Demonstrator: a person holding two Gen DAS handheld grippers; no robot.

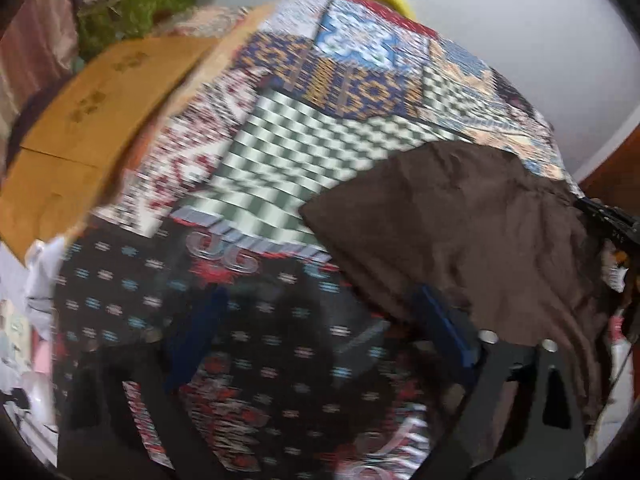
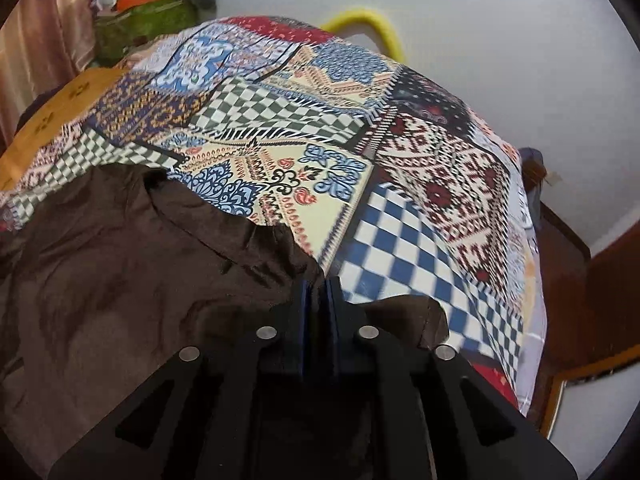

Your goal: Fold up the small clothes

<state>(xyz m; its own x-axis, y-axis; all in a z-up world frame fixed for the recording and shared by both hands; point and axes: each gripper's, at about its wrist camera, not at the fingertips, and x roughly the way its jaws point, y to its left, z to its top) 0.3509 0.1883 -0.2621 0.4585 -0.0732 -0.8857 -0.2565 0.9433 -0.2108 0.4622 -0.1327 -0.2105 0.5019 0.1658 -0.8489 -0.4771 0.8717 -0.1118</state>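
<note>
A patchwork-print cloth (image 2: 360,152) covers the table; a brown garment (image 2: 120,264) lies crumpled at its near edge; the right gripper (image 2: 320,292) is clamped on the garment's hem; the left gripper (image 1: 320,320) stands wide, holding nothing.

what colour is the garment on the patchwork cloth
Dark brown garment, plain; clearest in the right wrist view.
</note>
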